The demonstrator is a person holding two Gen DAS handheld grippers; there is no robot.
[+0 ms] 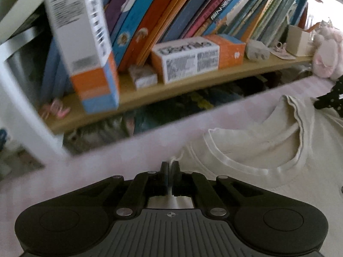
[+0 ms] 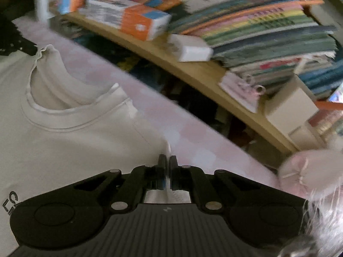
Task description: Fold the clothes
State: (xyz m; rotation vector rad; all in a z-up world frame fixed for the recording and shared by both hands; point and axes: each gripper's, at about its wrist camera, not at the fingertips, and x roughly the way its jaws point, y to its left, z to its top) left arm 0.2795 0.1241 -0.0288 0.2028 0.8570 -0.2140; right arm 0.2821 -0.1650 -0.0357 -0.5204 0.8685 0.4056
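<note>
**Ana:** Left wrist view first, nearest thing: the left gripper (image 1: 170,167) has its jaws pressed together, and a thin fold of the cream T-shirt (image 1: 257,150) is pinched between them at the shoulder edge.

**Ben:** Same on the other side. The right gripper (image 2: 167,160) is closed tight on the T-shirt (image 2: 64,139) at the opposite shoulder edge; a sliver of cloth stands up between the pads.

**Ana:** The shirt lies flat on the pink bedsheet (image 1: 107,160). From the left camera it spreads toward three o'clock; from the right camera, toward nine.

**Ben:** Its round collar (image 2: 70,117) opens toward twelve o'clock, facing the shelf, so the long axis runs from the collar back toward the cameras. The hem is cut off below both frames.

**Ana:** Black print shows at eight o'clock in the right wrist view, only partly visible and unreadable.

**Ben:** Beyond the bed edge, a wooden shelf (image 1: 193,81) carries leaning books (image 1: 193,10) and an orange-and-white box (image 1: 193,57). Everything there is blurred.

**Ana:** A pink plush toy (image 1: 328,51) sits at two o'clock, half cut off. Under the shelf it is too dark to tell.
</note>
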